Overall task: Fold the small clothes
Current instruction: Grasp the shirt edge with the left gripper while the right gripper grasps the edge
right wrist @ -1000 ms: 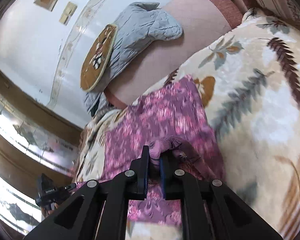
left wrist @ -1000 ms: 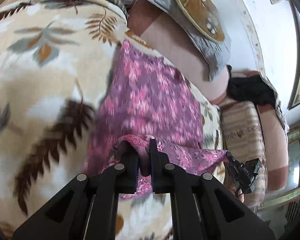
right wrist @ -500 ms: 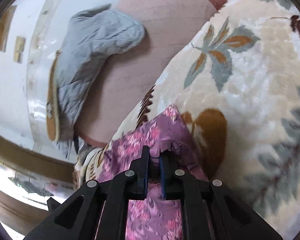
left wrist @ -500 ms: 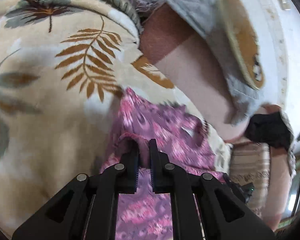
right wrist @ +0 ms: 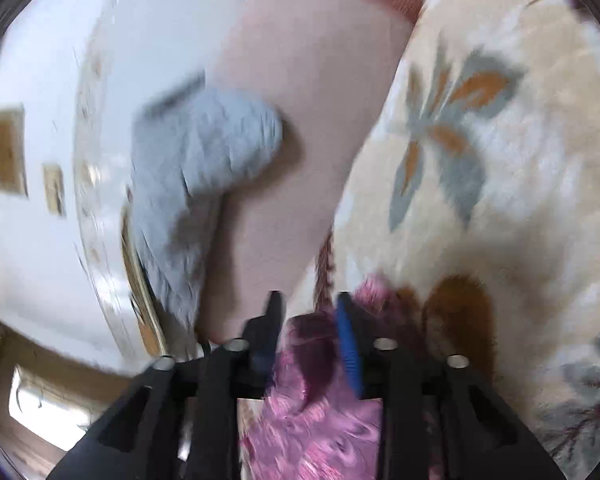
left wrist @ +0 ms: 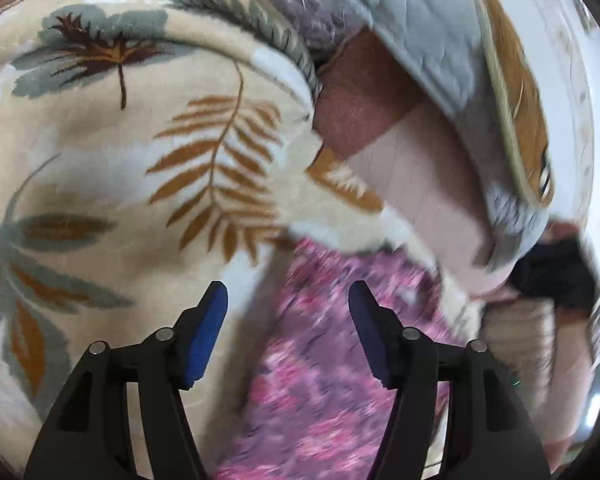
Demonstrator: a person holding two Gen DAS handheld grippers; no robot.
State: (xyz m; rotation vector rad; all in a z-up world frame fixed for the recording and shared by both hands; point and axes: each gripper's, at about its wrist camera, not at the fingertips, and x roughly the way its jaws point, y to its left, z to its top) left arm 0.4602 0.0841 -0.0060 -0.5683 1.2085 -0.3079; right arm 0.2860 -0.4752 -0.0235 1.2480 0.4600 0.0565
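A pink and purple patterned garment (left wrist: 332, 364) lies on a cream blanket with leaf prints (left wrist: 120, 184). My left gripper (left wrist: 288, 296) is open wide above the garment's far edge and holds nothing. In the right wrist view the garment (right wrist: 312, 412) lies below and between the fingers. My right gripper (right wrist: 306, 304) is partly open with the cloth's edge loose between its blue pads. The view is blurred.
A pinkish sofa back (left wrist: 412, 168) rises beyond the blanket. A grey quilted cushion with a brown round patch (left wrist: 452, 32) leans on it against the white wall; it also shows in the right wrist view (right wrist: 196, 176). A black item (left wrist: 556, 276) lies at the right.
Both grippers carried the garment's edge forward toward the sofa back, folding it over. Both were shut on the cloth earlier; now the left is wide open and the right has parted.
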